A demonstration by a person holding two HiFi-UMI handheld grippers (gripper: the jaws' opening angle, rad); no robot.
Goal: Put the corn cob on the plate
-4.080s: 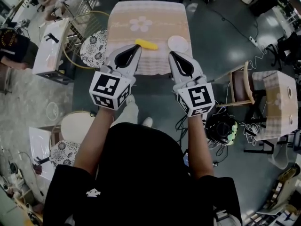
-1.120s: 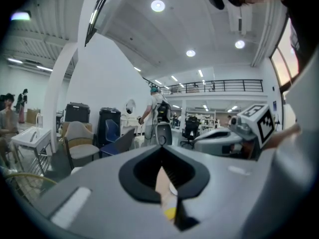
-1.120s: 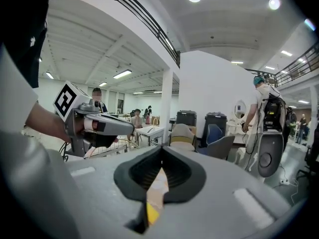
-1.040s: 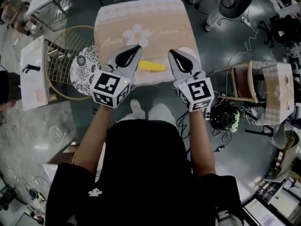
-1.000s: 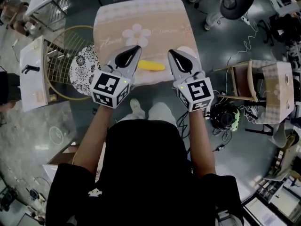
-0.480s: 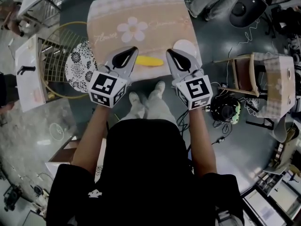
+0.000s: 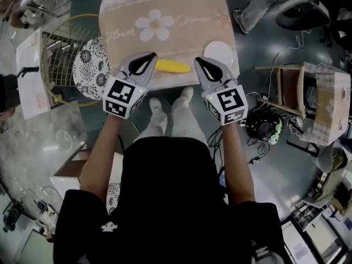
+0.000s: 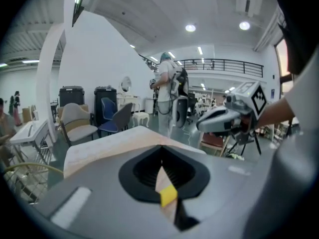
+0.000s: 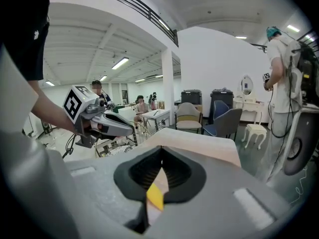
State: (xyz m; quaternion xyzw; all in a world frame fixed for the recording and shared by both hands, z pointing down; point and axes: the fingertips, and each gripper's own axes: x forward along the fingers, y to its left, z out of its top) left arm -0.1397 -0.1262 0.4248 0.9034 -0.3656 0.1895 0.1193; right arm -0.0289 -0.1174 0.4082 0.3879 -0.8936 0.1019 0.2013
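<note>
So both sets of tongs are pinched fully together and holding nothing, with the left tongs (image 7: 149, 55) and right tongs (image 7: 199, 60) hanging side by side over the near edge of the worktop (image 7: 165, 10). The corn cob (image 7: 172, 66) is lying flat on the beige cloth right between the two tips in my head view, close to that near edge, and each gripper view only gives me a sliver of yellow past the closed tips. The white plate (image 7: 219, 53) sits on the worktop just beyond the right tongs, near the cob's right end but not touching it.
</note>
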